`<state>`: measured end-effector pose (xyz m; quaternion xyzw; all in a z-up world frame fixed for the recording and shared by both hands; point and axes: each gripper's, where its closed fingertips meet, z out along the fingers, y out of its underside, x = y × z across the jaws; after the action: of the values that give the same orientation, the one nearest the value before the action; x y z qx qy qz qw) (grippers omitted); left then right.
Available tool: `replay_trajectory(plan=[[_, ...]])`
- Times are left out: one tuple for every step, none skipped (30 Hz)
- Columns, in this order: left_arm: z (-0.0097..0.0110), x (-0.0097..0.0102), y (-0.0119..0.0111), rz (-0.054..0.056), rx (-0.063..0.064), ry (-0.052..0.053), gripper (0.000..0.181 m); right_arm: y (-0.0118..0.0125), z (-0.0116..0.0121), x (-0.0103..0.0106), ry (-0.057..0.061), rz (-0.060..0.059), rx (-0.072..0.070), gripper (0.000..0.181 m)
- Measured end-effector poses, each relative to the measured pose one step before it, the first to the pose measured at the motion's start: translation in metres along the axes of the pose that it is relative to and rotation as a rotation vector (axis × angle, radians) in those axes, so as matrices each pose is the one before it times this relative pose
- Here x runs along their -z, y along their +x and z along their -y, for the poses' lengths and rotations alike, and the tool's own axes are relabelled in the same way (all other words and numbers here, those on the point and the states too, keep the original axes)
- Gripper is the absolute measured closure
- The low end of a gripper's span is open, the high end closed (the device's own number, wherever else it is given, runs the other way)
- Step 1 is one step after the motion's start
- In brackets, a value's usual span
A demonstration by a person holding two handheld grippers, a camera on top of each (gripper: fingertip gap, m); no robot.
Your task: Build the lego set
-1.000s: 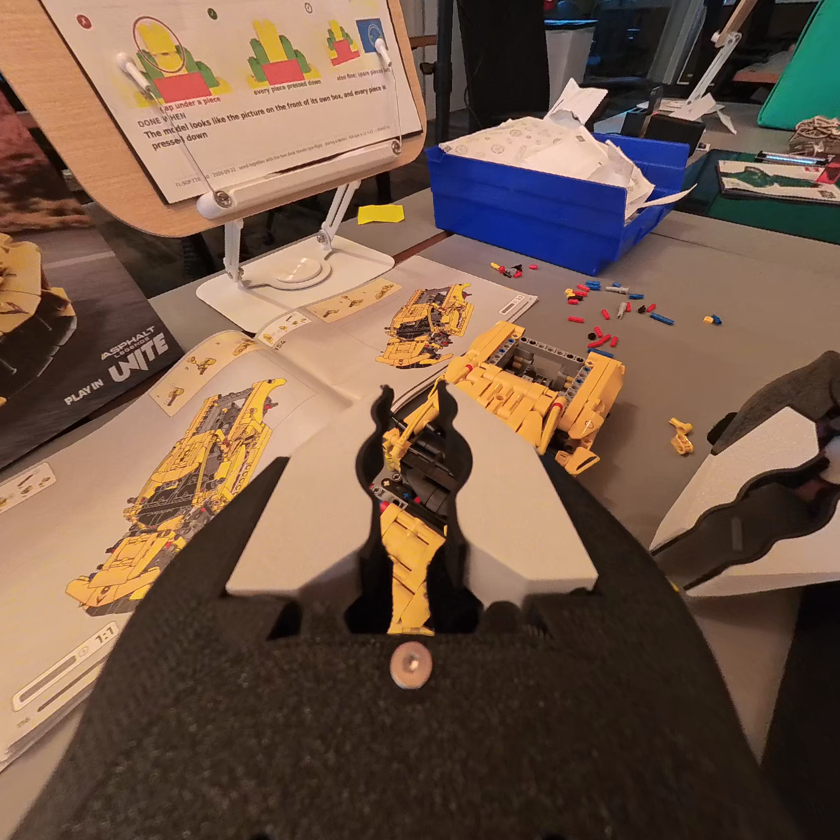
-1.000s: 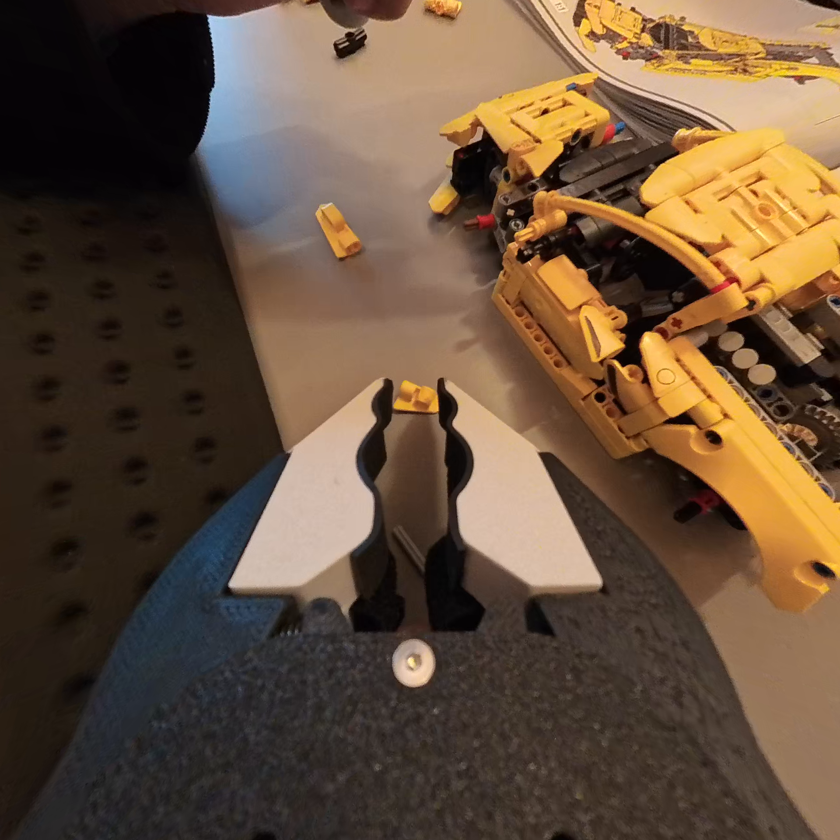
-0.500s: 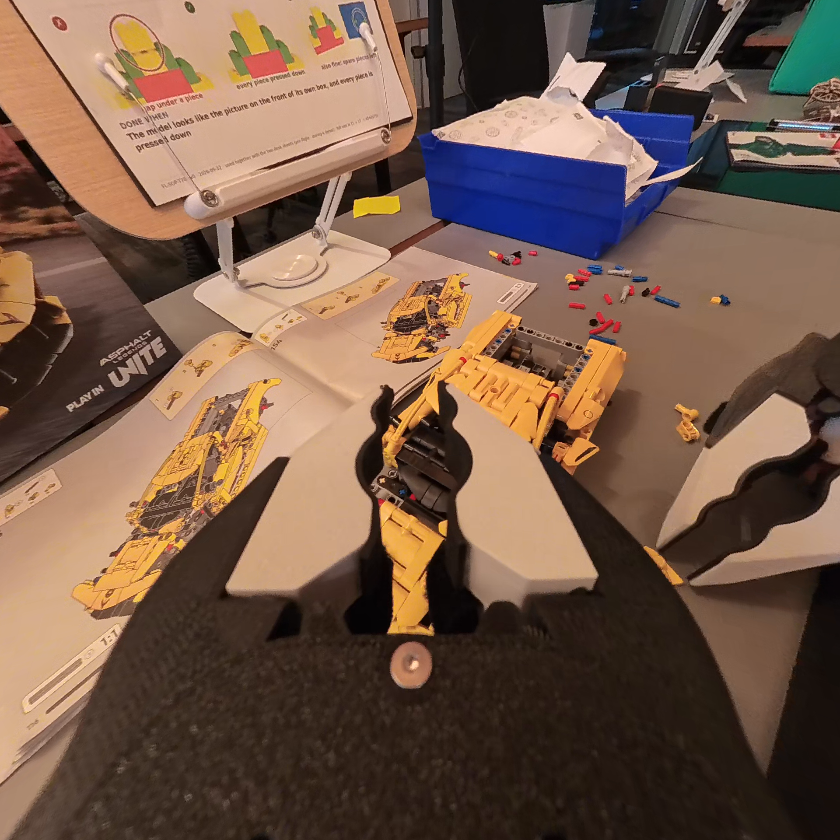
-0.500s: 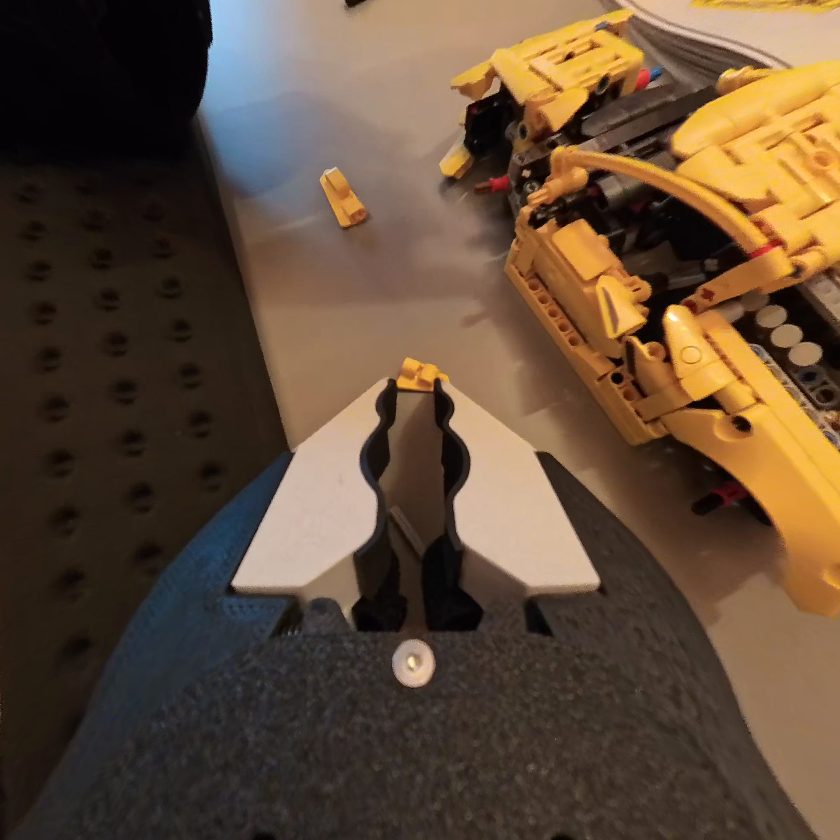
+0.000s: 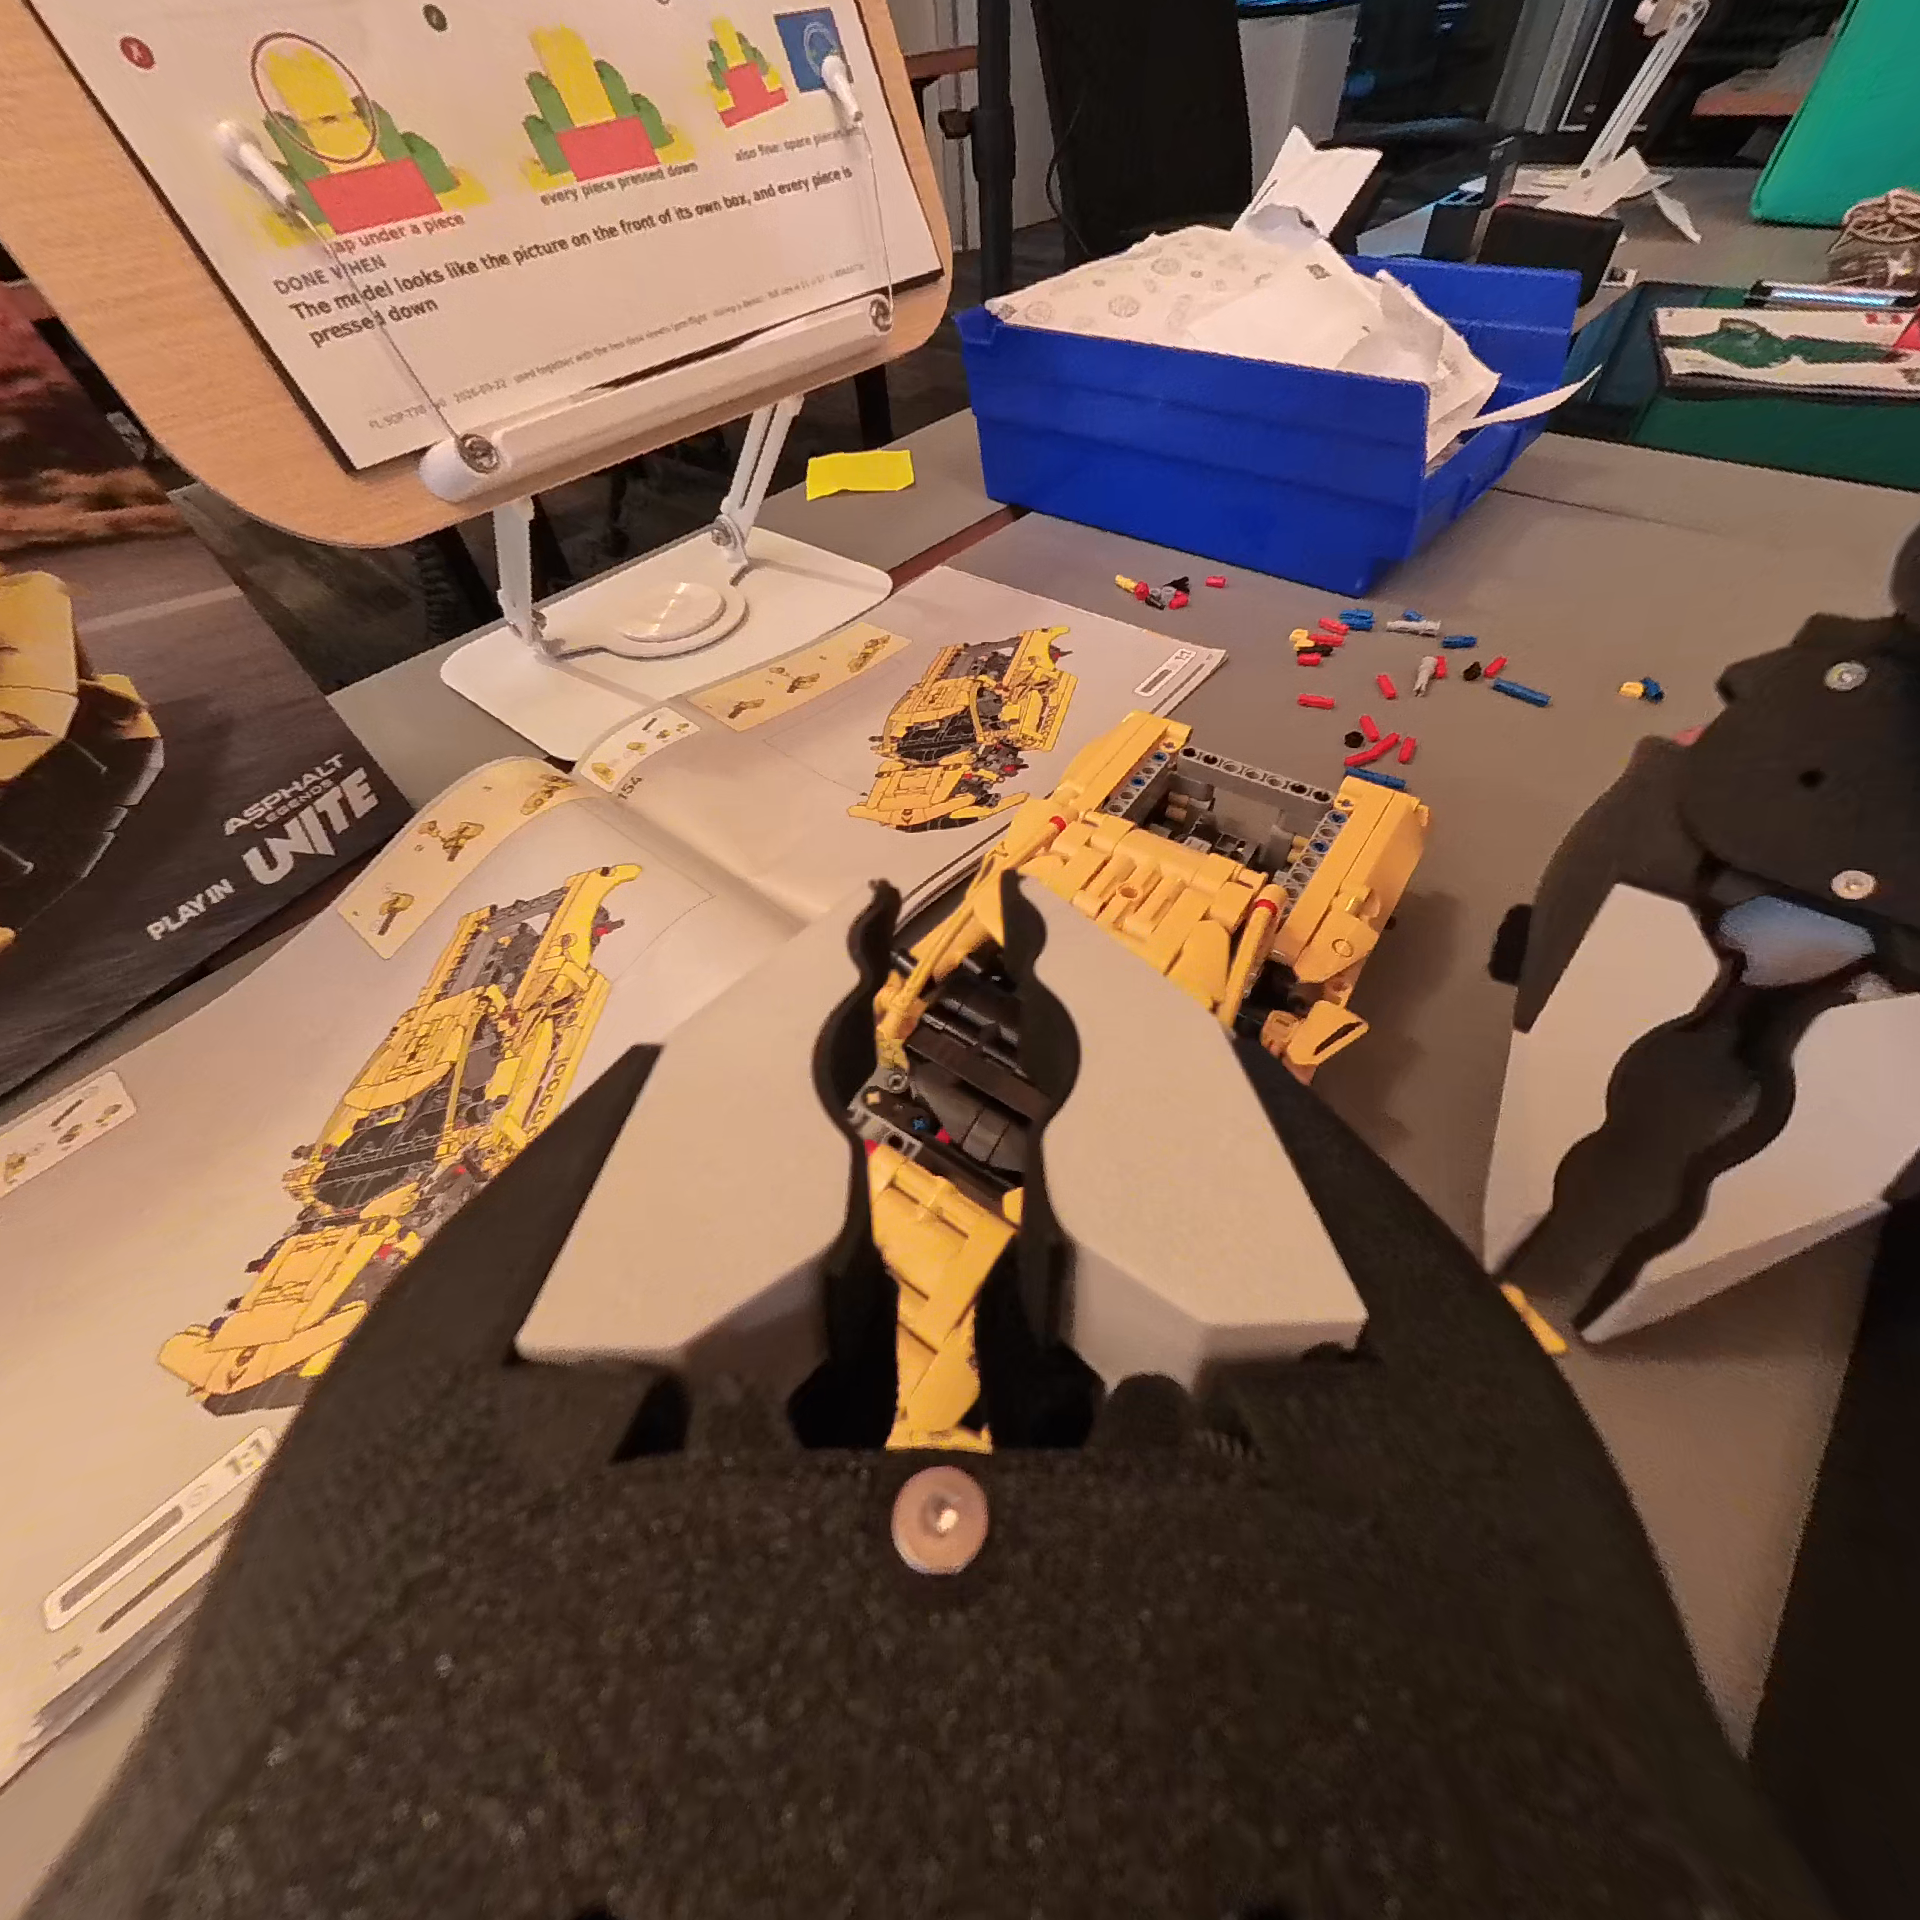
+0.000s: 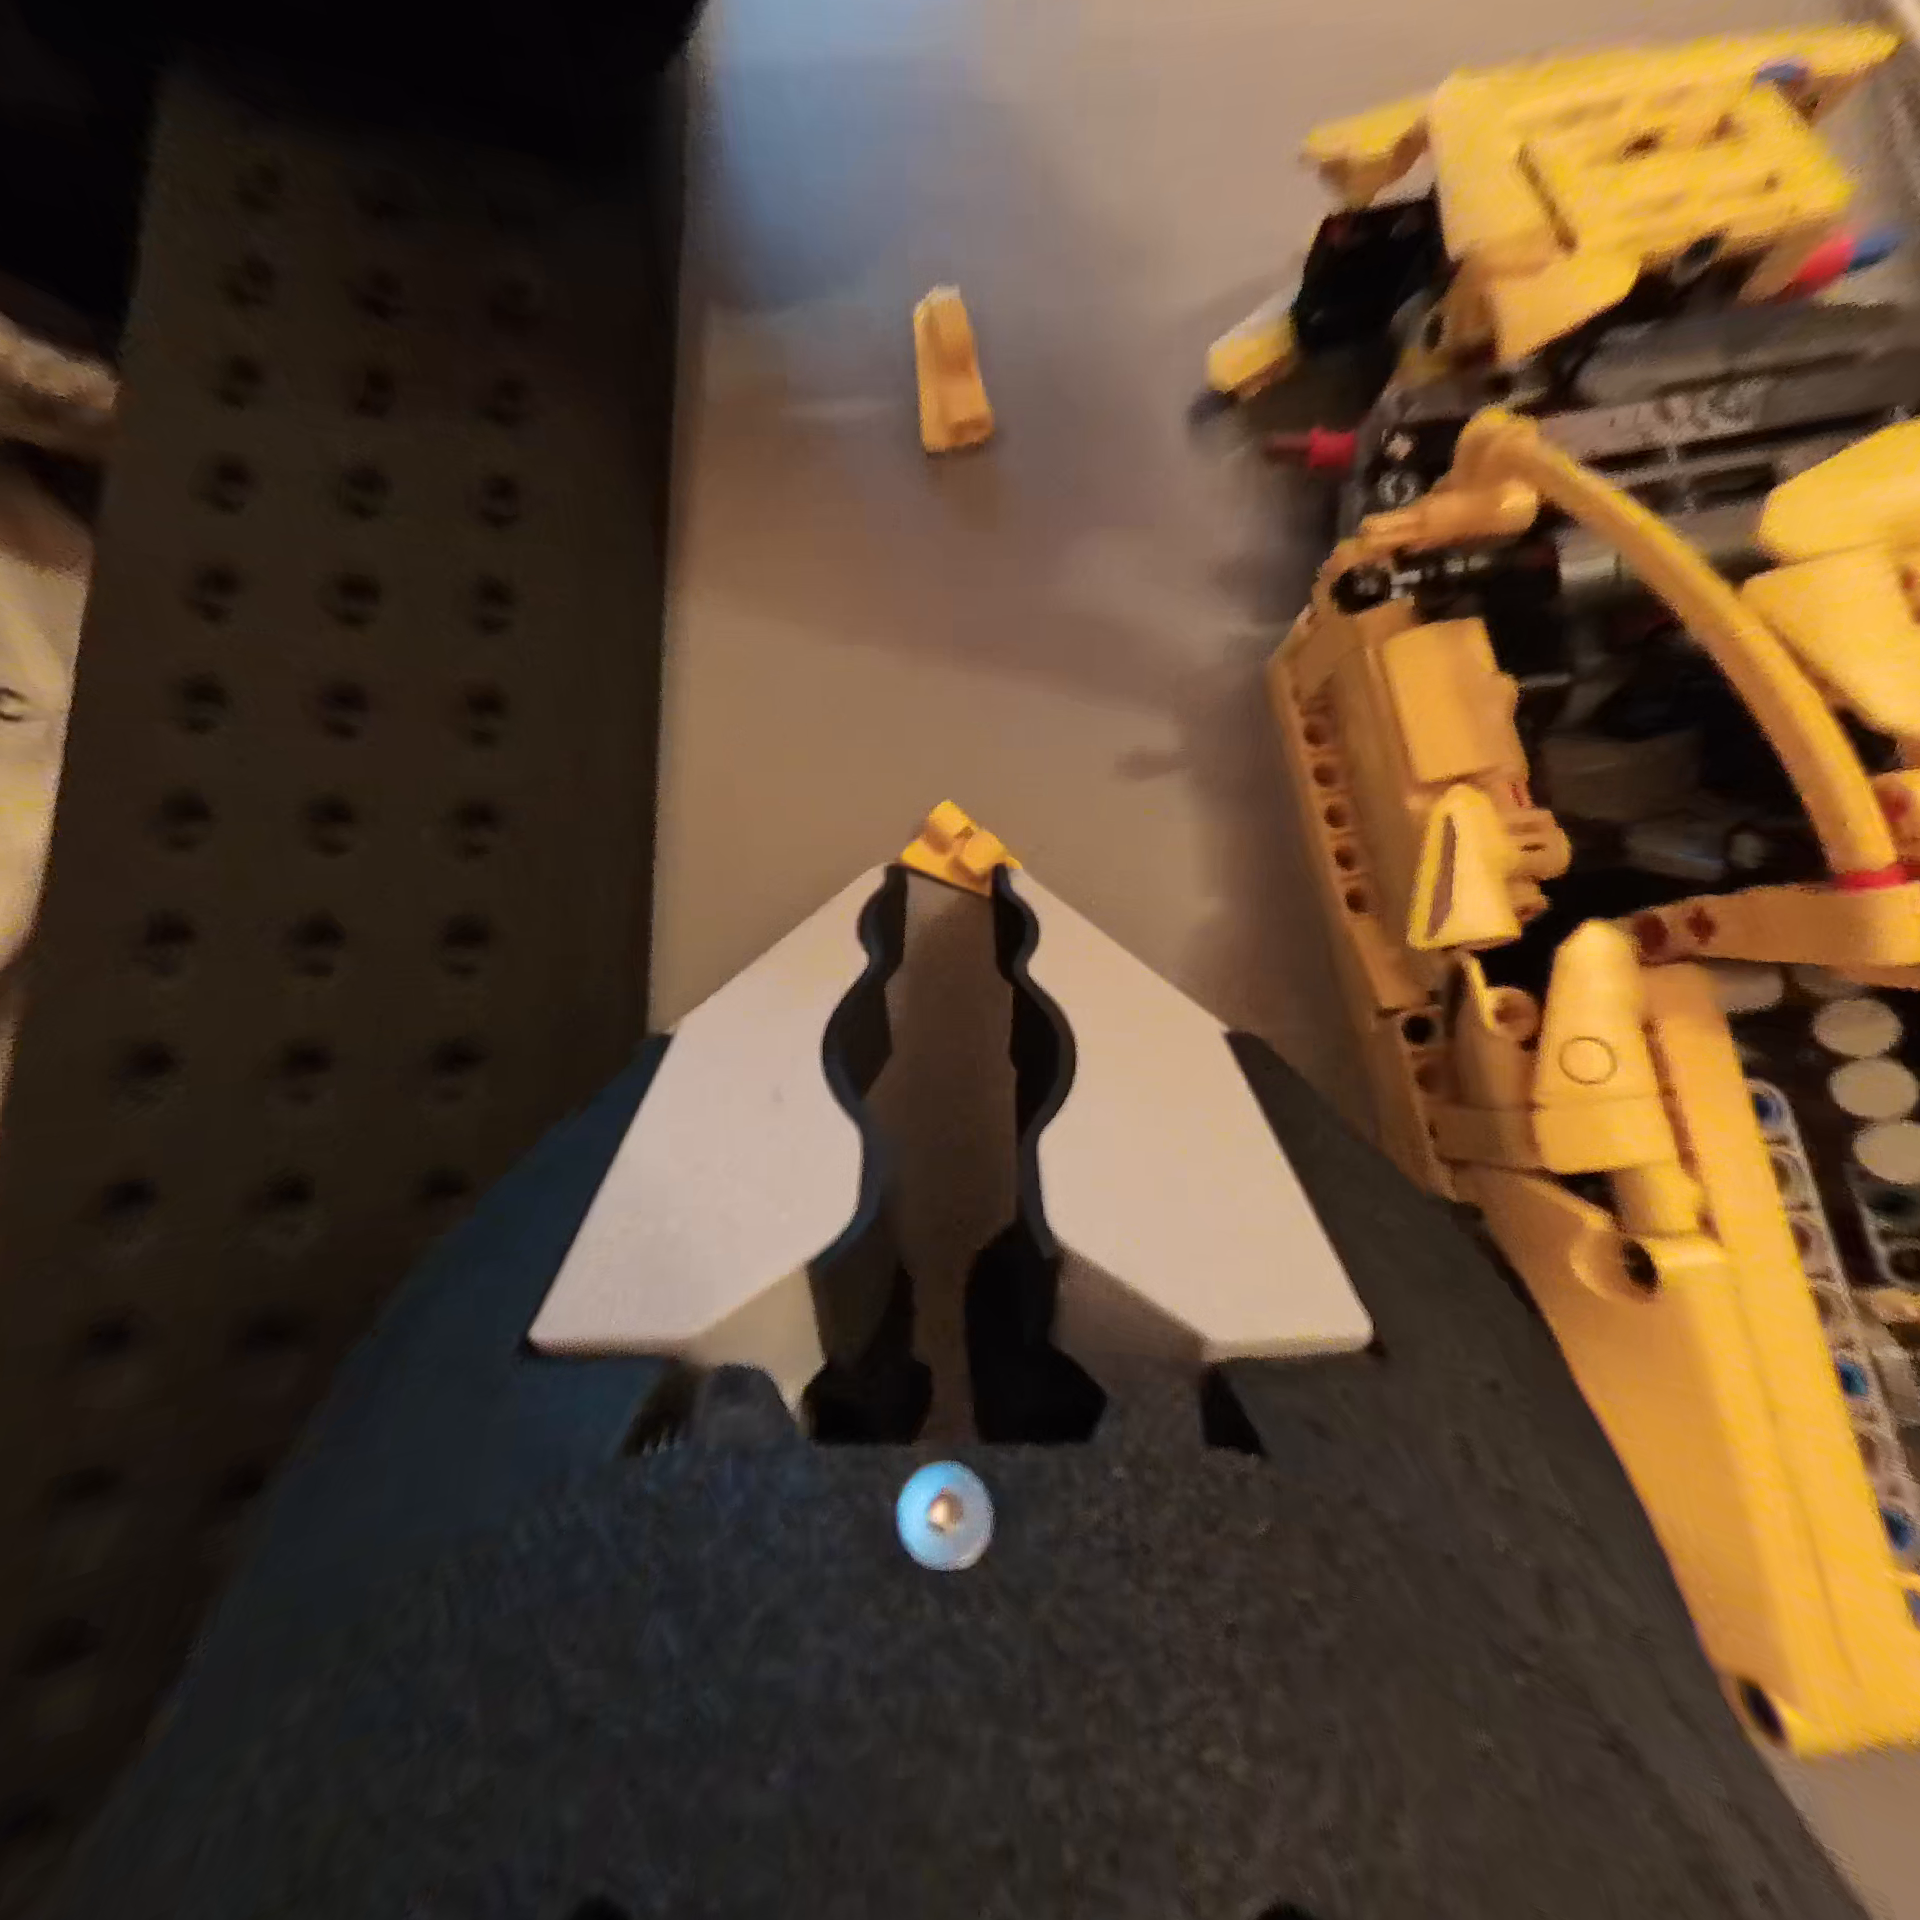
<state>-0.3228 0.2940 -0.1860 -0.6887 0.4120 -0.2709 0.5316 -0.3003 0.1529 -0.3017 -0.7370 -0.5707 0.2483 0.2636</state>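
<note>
Left wrist view: left hand-held gripper (image 5: 940, 914) sits narrow over the nose of the yellow lego car (image 5: 1195, 883), jaws flanking its front but contact not visible; the car lies on the grey surface (image 5: 1621, 540) just beside the open instruction booklet (image 5: 499, 997), with loose pins (image 5: 1382, 675) beyond it — an off-centre squeeze could probably pop a panel or skid the car. Right wrist view (blurred): right hand-held gripper (image 6: 948, 883) is nearly closed, pinching a small yellow piece (image 6: 956, 840) by its edge at the very tips, well clear of the car's side; grip looks marginal, so the piece could twist or drop, and a second yellow piece (image 6: 951, 374) lies loose farther out from the car.
</note>
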Motion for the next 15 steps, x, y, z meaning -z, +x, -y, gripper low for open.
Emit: replay_trajectory(plan=[[-0.00026,0.00011,-0.00093,0.002,0.0017,-0.0006,0.161,-0.00165,0.00221,-0.00081,0.0182,0.0078,-0.0053,0.164],[0.00014,0.00015,-0.00061,-0.0003,0.0044,0.0012,0.161,-0.00217,-0.00174,-0.00063,-0.0096,0.0027,-0.0013,0.165],[0.00033,0.00025,-0.00036,-0.0015,0.0052,0.0021,0.161,-0.00264,-0.00145,0.00016,-0.0129,-0.0016,0.0009,0.165],[0.00033,0.00028,-0.0001,-0.0021,0.0046,0.002,0.161,-0.00463,0.00142,0.00136,0.0065,0.0075,0.0098,0.166],[0.00038,0.0001,0.00026,-0.0032,0.004,0.0019,0.161,-0.00357,0.00314,0.00176,0.0199,0.0032,0.0067,0.166],[0.00052,0.00006,0.00069,-0.0046,0.0035,0.0019,0.161,-0.00029,0.0032,0.00188,0.021,-0.0091,0.0063,0.166],[0.00045,-0.00009,0.00109,-0.0054,0.0029,0.0017,0.161,0.00294,0.00187,0.0016,0.0108,-0.0194,0.0094,0.166],[0.00038,-0.00007,0.00122,-0.0047,0.001,0.0011,0.161,0.00508,0.00103,0.00089,0.0053,-0.0245,0.0147,0.166],[0.00004,-0.00022,0.00099,-0.0028,-0.0019,-0.0004,0.161,0.0056,0.00049,-0.00012,0.0035,-0.0219,0.0228,0.166],[-0.00014,-0.00023,0.00073,-0.0008,-0.0037,-0.0011,0.161,0.00383,0.00036,-0.00101,0.0025,-0.0069,0.0299,0.166],[-0.00013,-0.00024,0.00065,-0.0002,-0.0036,-0.001,0.161,0.00192,0.0011,-0.00182,0.007,0.0065,0.0267,0.166],[-0.00029,-0.00018,0.00038,0.0001,-0.0031,-0.0013,0.161,0.00042,0.00131,-0.00234,0.0062,0.0172,0.0197,0.166],[-0.00042,-0.00028,0.00013,0.0008,-0.0028,-0.0018,0.161,-0.00121,-0.00002,-0.0021,-0.005,0.0286,0.017,0.166],[-0.00051,-0.00011,-0.0003,0.0019,-0.002,-0.002,0.161,-0.00086,-0.00028,-0.00132,-0.0103,0.0244,0.0133,0.166],[-0.00037,0.00001,-0.00064,0.0026,-0.0009,-0.0012,0.161,0.00242,0.00061,-0.00081,-0.0047,0.0041,0.0134,0.166]])
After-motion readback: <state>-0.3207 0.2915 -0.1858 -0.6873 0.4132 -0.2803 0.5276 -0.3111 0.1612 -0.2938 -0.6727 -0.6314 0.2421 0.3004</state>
